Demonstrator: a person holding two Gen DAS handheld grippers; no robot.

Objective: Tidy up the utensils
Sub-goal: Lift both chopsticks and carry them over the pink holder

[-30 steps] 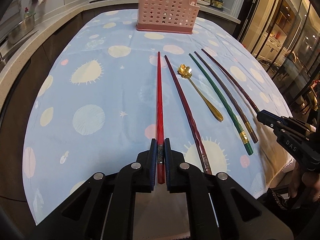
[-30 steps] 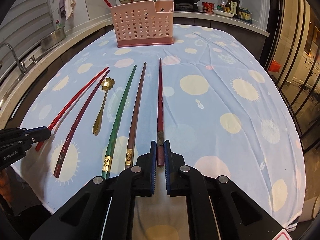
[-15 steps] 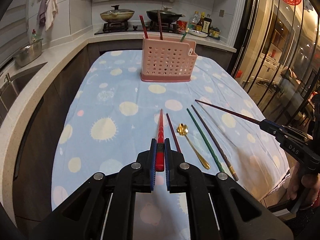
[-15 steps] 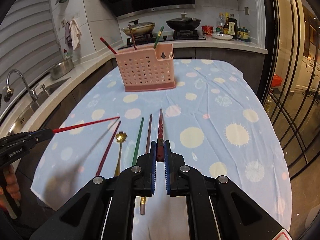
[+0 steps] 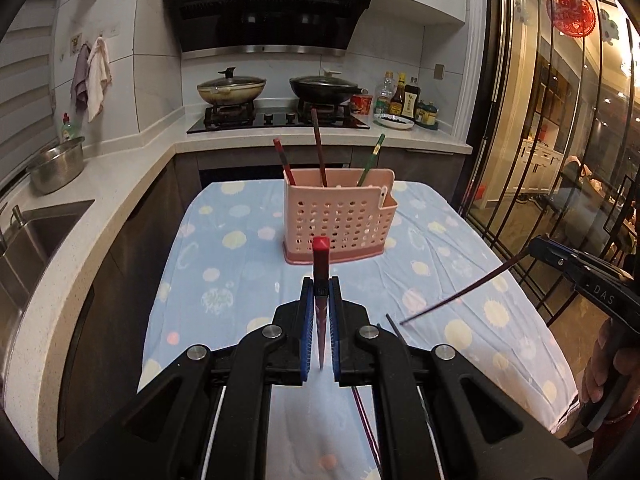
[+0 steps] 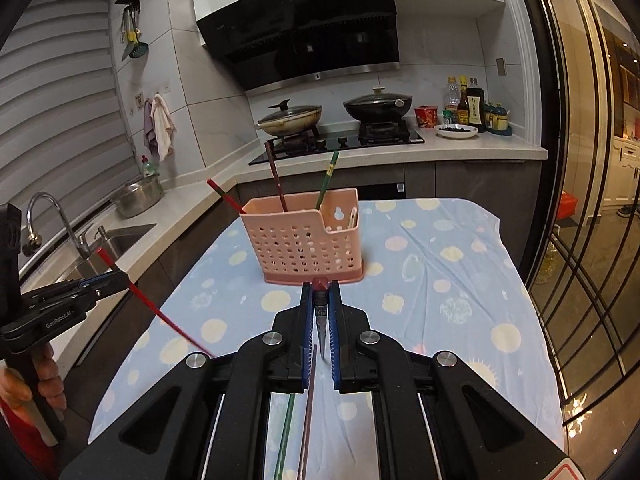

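My left gripper (image 5: 320,288) is shut on a bright red chopstick (image 5: 321,264), held tilted above the table with its thick end up. It also shows in the right wrist view (image 6: 108,282) with the red chopstick (image 6: 160,312). My right gripper (image 6: 320,294) is shut on a dark red chopstick (image 6: 320,304); it also shows in the left wrist view (image 5: 538,246) with that chopstick (image 5: 460,294) slanting down. The pink perforated holder (image 5: 338,216) (image 6: 304,236) stands ahead with three chopsticks upright in it. A green chopstick (image 6: 286,432) and a brown chopstick (image 6: 308,420) lie on the cloth.
The table has a blue spotted cloth (image 5: 224,264). A counter with a sink (image 6: 116,240) and a steel bowl (image 5: 56,168) runs along the left. A stove with two pans (image 5: 276,92) is behind. A glass partition (image 5: 560,160) stands on the right.
Both grippers have lifted their chopsticks off the cloth and raised them high, tilting up so the views now look level at the holder and kitchen.
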